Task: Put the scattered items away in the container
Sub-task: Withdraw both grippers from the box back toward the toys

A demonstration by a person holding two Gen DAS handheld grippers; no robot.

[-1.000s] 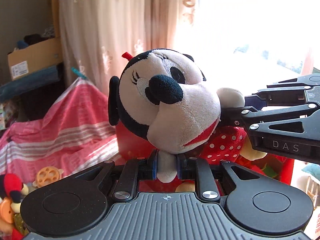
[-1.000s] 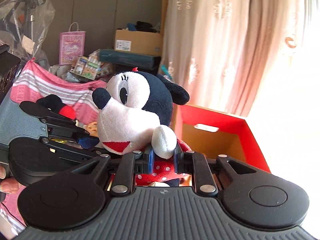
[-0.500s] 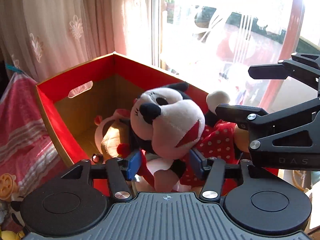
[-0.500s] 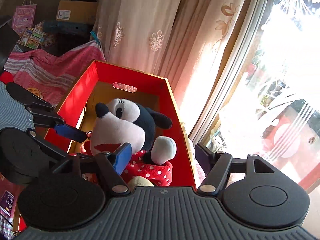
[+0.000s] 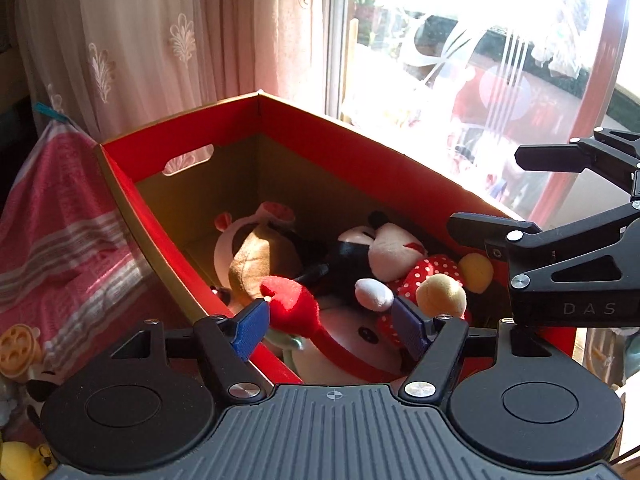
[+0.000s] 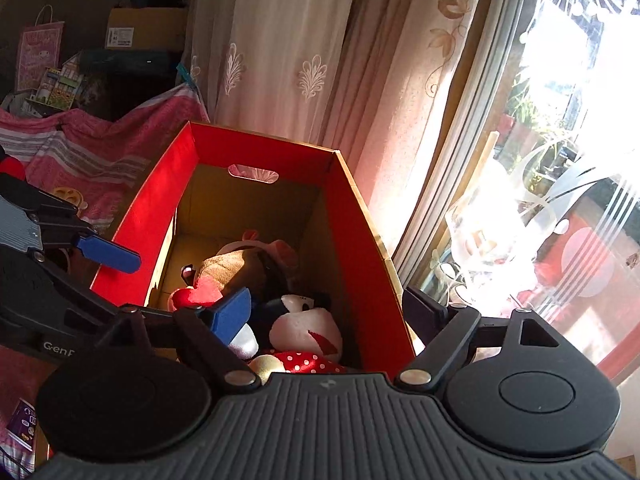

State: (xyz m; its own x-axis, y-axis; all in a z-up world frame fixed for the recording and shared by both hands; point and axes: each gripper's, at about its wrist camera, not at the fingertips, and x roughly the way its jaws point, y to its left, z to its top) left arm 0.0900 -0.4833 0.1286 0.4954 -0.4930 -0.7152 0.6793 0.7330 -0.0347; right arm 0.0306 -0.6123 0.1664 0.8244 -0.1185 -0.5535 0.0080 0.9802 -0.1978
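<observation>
Both claws, the left gripper [image 5: 330, 326] and right gripper [image 6: 326, 314], have just been opening and now gape empty. At lower centre, the Minnie Mouse plush [image 5: 394, 258] lies inside the red cardboard box [image 5: 320, 136].

Lived-in home room, likely a bedroom or playroom. Sheer embroidered curtains [image 6: 280, 60] hang beside a big sunlit glass door [image 6: 560, 160] with frosted patterns; a pink striped blanket [image 5: 60, 240] is draped at the left, just beside a red cardboard box [image 6: 160, 208] holding plush toys [image 5: 380, 272]. Household clutter at the back: a brown carton [image 6: 140, 28], a pink gift bag [image 6: 38, 56], a toy house [image 6: 60, 84], and small toys [image 5: 16, 348] on the blanket's lower edge.
</observation>
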